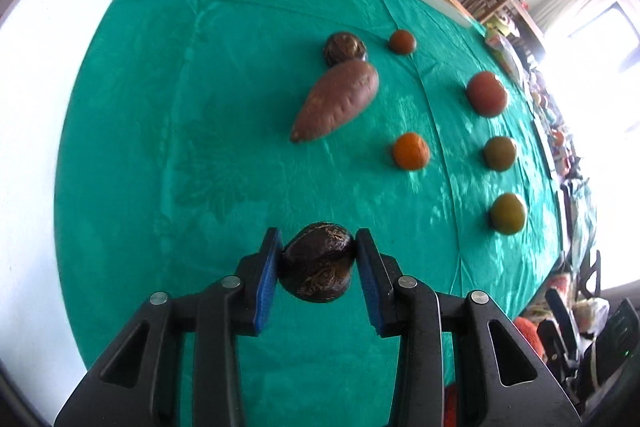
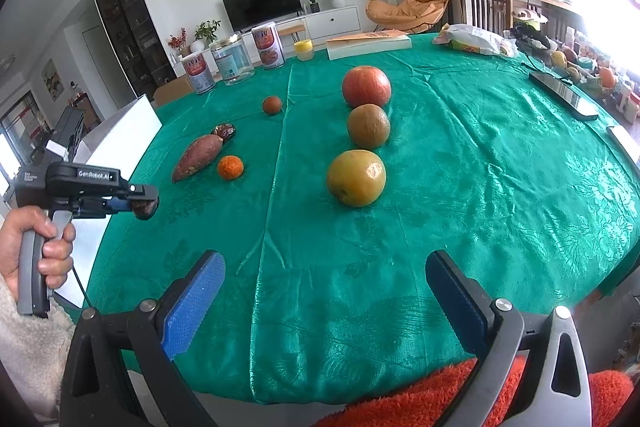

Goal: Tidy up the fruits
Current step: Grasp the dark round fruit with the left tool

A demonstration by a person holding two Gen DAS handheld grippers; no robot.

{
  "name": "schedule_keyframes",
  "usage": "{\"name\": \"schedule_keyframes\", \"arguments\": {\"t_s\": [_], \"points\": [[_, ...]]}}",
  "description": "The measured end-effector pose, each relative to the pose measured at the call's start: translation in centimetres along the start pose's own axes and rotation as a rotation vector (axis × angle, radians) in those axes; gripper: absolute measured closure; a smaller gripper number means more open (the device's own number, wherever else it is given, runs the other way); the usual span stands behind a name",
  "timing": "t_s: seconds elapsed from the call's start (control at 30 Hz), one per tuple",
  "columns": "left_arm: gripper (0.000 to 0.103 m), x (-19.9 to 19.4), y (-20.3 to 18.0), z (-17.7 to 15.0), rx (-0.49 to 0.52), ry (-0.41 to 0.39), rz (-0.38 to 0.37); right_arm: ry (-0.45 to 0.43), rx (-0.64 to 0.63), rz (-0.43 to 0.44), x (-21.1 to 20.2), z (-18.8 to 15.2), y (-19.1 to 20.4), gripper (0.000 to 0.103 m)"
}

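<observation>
My left gripper (image 1: 318, 259) is shut on a dark brown wrinkled fruit (image 1: 318, 267) and holds it above the green tablecloth (image 1: 200, 107); it also shows in the right wrist view (image 2: 145, 207). Ahead lie a sweet potato (image 1: 336, 101), a second dark fruit (image 1: 345, 47), a small brown fruit (image 1: 402, 41), a small orange (image 1: 411, 151), a red apple (image 1: 486, 93) and two greenish fruits (image 1: 500, 153) (image 1: 508, 213). My right gripper (image 2: 324, 291) is open and empty near the table's front edge, in front of the row of the yellow-green fruit (image 2: 356, 177), the green-brown fruit (image 2: 368, 126) and the apple (image 2: 366, 86).
Cans (image 2: 269, 45) (image 2: 197, 69), a glass jar (image 2: 233, 61), a yellow cup (image 2: 303, 49) and a flat box (image 2: 368, 43) stand at the far edge. A phone (image 2: 564, 95) lies at the right. A white board (image 2: 120, 131) stands at the table's left.
</observation>
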State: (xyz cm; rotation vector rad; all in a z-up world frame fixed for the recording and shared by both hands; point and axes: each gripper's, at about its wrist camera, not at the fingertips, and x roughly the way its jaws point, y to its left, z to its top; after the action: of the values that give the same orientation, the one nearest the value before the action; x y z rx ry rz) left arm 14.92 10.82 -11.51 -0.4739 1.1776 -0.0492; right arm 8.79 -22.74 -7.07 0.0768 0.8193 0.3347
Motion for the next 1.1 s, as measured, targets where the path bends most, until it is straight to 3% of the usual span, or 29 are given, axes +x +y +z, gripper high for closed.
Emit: {"name": "schedule_keyframes", "arguments": {"t_s": [0.13,0.2,0.27,0.33,0.53,1.0,1.1], "points": [[0.064,0.7,-0.8,-1.6,0.068,-0.015,0.054,0.006,0.016,0.003,0.1,0.0,-0.3,0.003],[0.057,0.6,-0.9,-1.8,0.092,-0.041,0.088,0.01,0.034,0.008,0.2,0.0,-0.6,0.003],[0.04,0.6,-1.1,-2.1,0.112,-0.056,0.116,0.009,0.061,0.016,0.2,0.0,-1.2,0.003],[0.036,0.5,-1.4,-2.6,0.141,-0.066,0.135,0.007,0.096,0.026,0.1,-0.1,-1.8,0.003],[0.035,0.8,-2.2,-3.8,0.227,-0.086,0.184,0.018,0.144,0.042,0.4,-0.1,-2.6,0.003],[0.035,0.4,-1.6,-4.7,0.254,-0.129,0.205,0.029,0.15,0.035,0.6,-0.1,-2.8,0.003],[0.043,0.5,-2.1,-4.9,0.272,-0.142,0.216,0.035,0.159,0.039,0.7,-0.1,-3.0,0.003]]}}
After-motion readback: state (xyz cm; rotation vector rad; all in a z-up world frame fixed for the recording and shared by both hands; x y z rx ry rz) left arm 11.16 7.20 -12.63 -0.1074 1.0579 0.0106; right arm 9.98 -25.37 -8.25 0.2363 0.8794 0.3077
